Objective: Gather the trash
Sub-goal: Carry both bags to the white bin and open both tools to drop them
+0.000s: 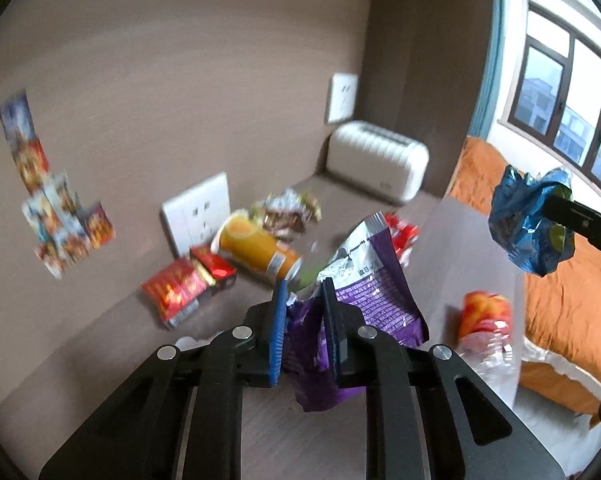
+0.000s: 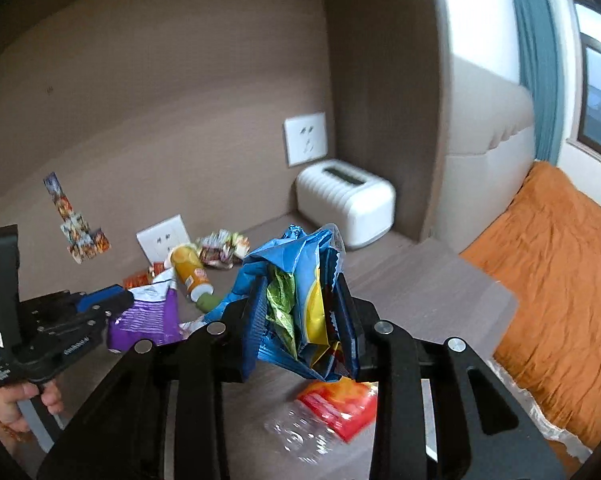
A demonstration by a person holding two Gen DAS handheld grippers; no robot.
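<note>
My left gripper [image 1: 303, 289] is shut on a purple snack wrapper [image 1: 374, 284] and holds it above the brown table [image 1: 280, 420]. In the right wrist view the left gripper [image 2: 116, 298] and purple wrapper [image 2: 148, 320] show at left. My right gripper [image 2: 298, 280] is shut on a crumpled blue chip bag [image 2: 296, 280], lifted over the table [image 2: 420, 284]. The blue bag [image 1: 528, 220] also hangs at right in the left wrist view. More trash lies on the table: an orange can [image 1: 256, 248], red packets [image 1: 180, 292], a crumpled wrapper [image 1: 288, 210] and a crushed plastic bottle [image 1: 486, 332].
A white toaster [image 1: 376, 160] stands in the back corner by the wall. Wall sockets [image 1: 198, 212] sit low on the wall. A bed with an orange cover [image 1: 560, 288] lies right of the table. Stickers [image 1: 48, 204] are on the wall.
</note>
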